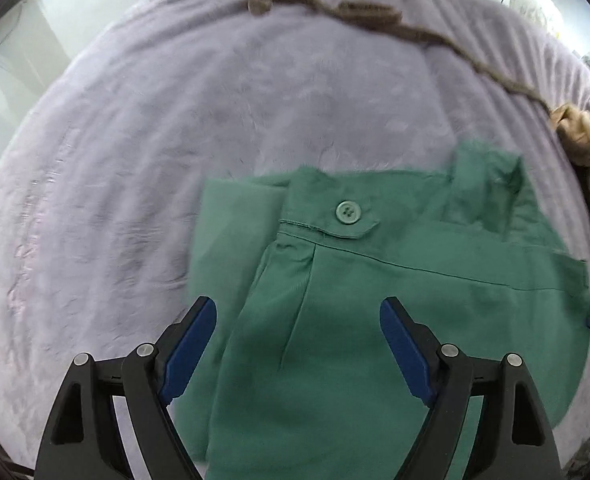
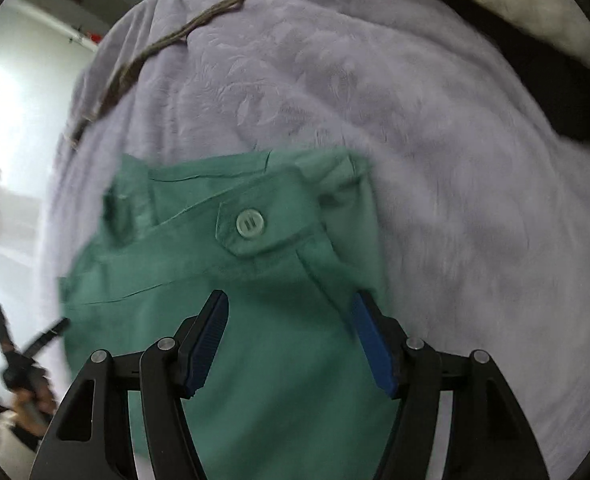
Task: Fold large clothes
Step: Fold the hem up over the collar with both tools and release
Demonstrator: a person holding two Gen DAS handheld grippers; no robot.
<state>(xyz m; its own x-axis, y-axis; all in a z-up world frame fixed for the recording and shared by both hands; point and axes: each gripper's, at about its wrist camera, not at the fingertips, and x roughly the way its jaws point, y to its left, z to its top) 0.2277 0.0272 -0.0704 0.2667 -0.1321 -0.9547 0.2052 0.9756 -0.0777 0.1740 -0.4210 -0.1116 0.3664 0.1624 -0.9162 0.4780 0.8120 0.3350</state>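
Green garment (image 1: 375,320) lies folded on the lilac bedspread (image 1: 135,160) — soft, limp, light. Left gripper (image 1: 298,344) and right gripper (image 2: 289,344) hover apart, empty; best pinched at the waistband (image 1: 415,256) corners.

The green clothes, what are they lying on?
The green clothes lie on a fuzzy lilac blanket that spreads out on all sides. What is under the blanket is covered, and so is the patch of blanket right beneath the folded cloth.
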